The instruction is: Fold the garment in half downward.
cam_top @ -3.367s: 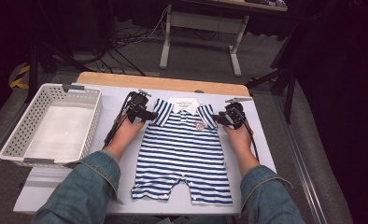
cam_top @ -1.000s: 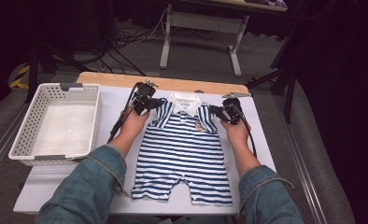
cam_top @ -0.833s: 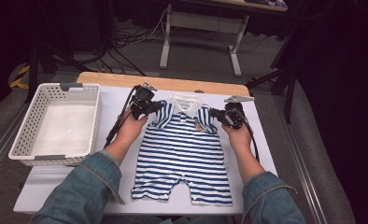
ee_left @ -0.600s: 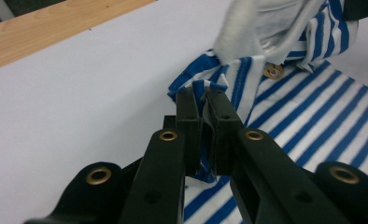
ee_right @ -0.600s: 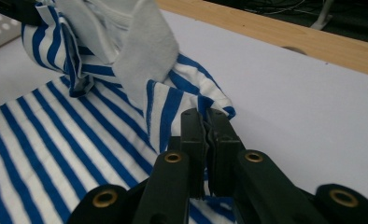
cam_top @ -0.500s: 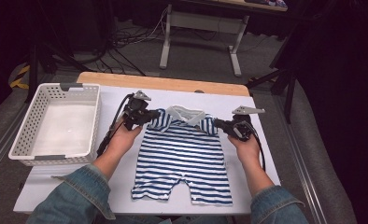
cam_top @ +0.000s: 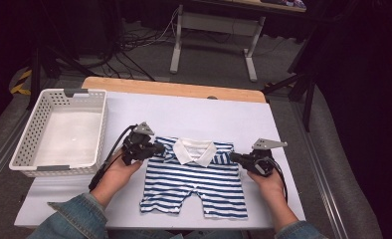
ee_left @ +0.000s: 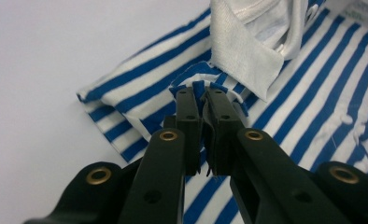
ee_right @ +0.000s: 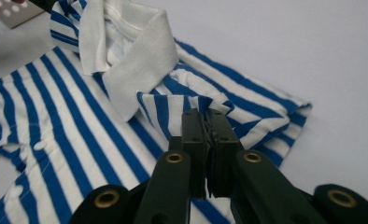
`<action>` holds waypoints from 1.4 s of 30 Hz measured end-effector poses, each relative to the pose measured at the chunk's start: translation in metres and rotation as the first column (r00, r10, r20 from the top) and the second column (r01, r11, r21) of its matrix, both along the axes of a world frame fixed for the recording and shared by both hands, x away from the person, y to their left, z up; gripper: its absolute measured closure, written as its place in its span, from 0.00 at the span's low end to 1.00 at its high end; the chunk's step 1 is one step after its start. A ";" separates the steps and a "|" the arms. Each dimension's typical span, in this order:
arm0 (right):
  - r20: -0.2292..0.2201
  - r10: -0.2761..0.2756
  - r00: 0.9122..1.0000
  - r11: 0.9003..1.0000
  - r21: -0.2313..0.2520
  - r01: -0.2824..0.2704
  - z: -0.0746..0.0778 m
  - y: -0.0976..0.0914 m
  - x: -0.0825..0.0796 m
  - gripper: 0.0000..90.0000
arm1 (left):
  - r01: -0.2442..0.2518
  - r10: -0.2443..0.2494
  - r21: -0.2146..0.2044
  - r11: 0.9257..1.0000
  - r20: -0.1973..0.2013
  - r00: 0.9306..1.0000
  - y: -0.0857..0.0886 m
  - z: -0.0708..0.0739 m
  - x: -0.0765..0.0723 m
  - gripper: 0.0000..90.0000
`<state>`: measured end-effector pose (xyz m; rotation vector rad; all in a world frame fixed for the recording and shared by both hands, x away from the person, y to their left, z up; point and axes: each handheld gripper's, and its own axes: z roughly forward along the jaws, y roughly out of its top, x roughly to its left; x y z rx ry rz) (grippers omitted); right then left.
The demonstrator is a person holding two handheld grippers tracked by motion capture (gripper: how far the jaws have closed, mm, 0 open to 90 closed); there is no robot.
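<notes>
A blue-and-white striped baby romper (cam_top: 194,184) with a white collar (cam_top: 194,151) lies on the white table cover (cam_top: 194,112). My left gripper (cam_top: 157,148) is shut on a pinch of striped cloth at the romper's left shoulder. In the left gripper view, the left gripper (ee_left: 201,93) has cloth bunched between its closed jaws, beside the collar (ee_left: 247,51). My right gripper (cam_top: 235,158) is shut on the right shoulder. The right gripper view shows the right gripper (ee_right: 203,114) with a fold of stripes caught at its tips, close to the collar (ee_right: 140,60).
A white lattice basket (cam_top: 54,92), with nothing in it, stands at the table's left. The table's wooden back edge (cam_top: 174,88) shows beyond the cover. Bare cover lies behind the romper. Cables and a metal stand sit on the floor beyond the table.
Both grippers have drawn the romper's shoulders toward the person's side of the table. The collar has come nearer and the garment now looks shorter, while its leg end stays about where it was.
</notes>
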<state>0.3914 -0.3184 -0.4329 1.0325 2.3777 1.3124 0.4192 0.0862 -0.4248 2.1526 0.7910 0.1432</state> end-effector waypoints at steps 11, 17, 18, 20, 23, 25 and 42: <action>-0.009 0.049 0.999 0.998 -0.045 -0.049 -0.012 -0.001 -0.021 0.83 | 0.041 -0.040 0.020 0.999 -0.015 0.999 0.005 -0.015 -0.016 0.83; 0.008 0.060 0.998 0.997 -0.046 -0.060 -0.003 0.001 -0.023 0.61 | 0.058 -0.059 0.018 0.998 0.042 0.997 0.005 -0.011 -0.021 0.65; 0.011 0.060 0.998 0.997 -0.043 -0.059 -0.002 0.001 -0.023 0.60 | 0.063 -0.064 0.019 0.998 0.049 0.997 0.004 -0.009 -0.021 0.64; 0.019 0.062 0.998 0.998 -0.035 -0.061 0.003 0.003 -0.021 0.60 | 0.072 -0.073 0.024 0.997 0.072 0.995 0.004 -0.007 -0.021 0.62; 0.018 0.066 0.998 0.997 -0.038 -0.066 0.006 0.005 -0.016 0.63 | 0.070 -0.070 -0.002 0.998 0.072 0.995 0.004 -0.005 -0.018 0.63; 0.002 0.071 0.997 0.996 -0.046 -0.071 0.007 0.009 -0.010 0.68 | 0.075 -0.075 0.004 0.997 0.056 0.996 0.004 -0.005 -0.014 0.73; 0.041 0.138 0.990 0.987 -0.092 -0.134 0.036 0.008 -0.036 0.94 | 0.138 -0.138 0.005 0.990 0.124 0.983 0.009 0.021 -0.043 0.98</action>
